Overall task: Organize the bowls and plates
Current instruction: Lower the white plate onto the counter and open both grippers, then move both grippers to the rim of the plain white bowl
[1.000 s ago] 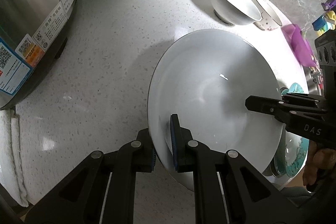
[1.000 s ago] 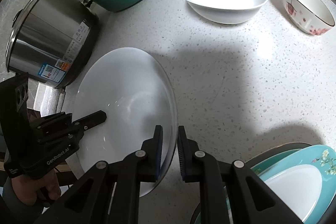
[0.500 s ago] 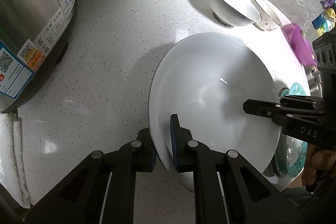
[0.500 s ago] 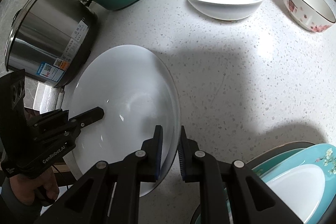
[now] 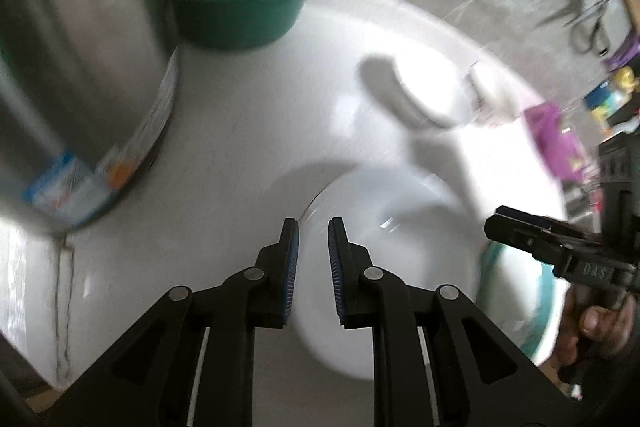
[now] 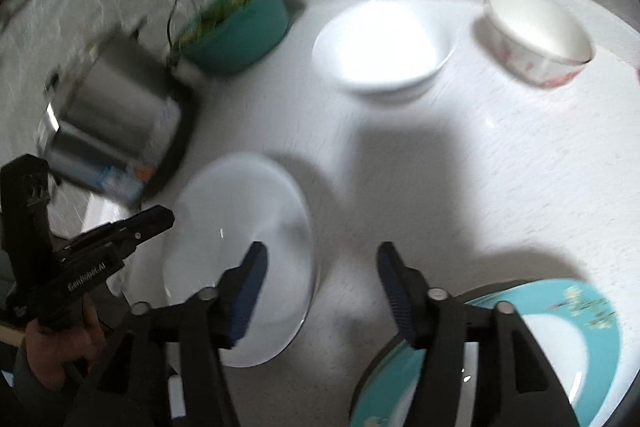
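Both views are smeared with motion blur, so fine detail is lost. At far left a steel pot (image 6: 116, 123) stands on the white bench (image 6: 460, 179), its label an unreadable streak. Behind it sits a teal basin (image 6: 240, 39) of greens, with edges blurred.

The left gripper (image 5: 313, 259) hangs above the near edge of the white plate (image 6: 240, 251). Its jaws stand slightly apart and are opening; the pads show a clear gap with nothing pressed between them. The plate lies on the bench by the pot, and its near rim is hidden behind the gripper arms.

The right gripper (image 6: 320, 291) has its jaws spread wide and opening, with the plate's right rim below the gap and neither pad touching it. A hand (image 5: 592, 327) grips its handle, partly cut off.

Farther back stand a white bowl (image 6: 380, 47) and a patterned bowl (image 6: 540, 39), the pattern reduced to red smudges. At lower right a teal plate (image 6: 560, 327) is cut by the frame edge; what lies beneath it cannot be made out.
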A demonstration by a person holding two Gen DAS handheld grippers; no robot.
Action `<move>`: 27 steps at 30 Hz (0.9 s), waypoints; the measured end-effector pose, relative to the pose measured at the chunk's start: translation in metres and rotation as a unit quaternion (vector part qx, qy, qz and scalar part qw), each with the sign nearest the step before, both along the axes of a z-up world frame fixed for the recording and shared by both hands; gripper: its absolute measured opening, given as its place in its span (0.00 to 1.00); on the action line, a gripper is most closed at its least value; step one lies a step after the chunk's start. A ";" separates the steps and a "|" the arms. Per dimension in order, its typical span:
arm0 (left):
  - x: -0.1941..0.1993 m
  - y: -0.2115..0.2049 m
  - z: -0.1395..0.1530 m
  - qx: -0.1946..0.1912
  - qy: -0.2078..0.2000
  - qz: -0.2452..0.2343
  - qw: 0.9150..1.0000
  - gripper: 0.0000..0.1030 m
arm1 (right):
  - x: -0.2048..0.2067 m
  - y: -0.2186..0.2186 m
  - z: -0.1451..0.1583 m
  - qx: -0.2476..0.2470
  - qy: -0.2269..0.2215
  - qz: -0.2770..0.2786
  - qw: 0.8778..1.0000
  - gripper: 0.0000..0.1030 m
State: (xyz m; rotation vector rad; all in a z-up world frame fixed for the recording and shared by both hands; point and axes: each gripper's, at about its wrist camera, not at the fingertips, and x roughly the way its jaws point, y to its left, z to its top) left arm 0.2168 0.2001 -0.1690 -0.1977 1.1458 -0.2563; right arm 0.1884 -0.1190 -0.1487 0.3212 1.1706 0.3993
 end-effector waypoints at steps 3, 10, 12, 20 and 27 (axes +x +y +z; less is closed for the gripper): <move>0.012 -0.008 0.026 -0.043 -0.051 -0.035 0.997 0.17 | 0.011 -0.037 0.027 0.050 -0.026 -0.049 0.997 0.87; 0.084 -0.035 0.033 -0.045 -0.049 -0.100 0.993 0.63 | 0.057 -0.089 0.048 0.117 -0.032 -0.115 0.986 1.00; 0.113 -0.039 0.026 -0.053 -0.021 -0.096 0.994 0.63 | 0.070 -0.092 0.044 0.123 -0.021 -0.121 0.985 1.00; 0.187 -0.084 -0.015 0.007 0.026 -0.154 0.988 0.64 | 0.097 -0.075 0.012 0.131 0.020 -0.122 0.984 1.00; 0.206 -0.104 -0.046 0.011 0.056 -0.179 0.982 0.75 | 0.115 -0.069 -0.015 0.066 0.042 -0.137 0.987 0.93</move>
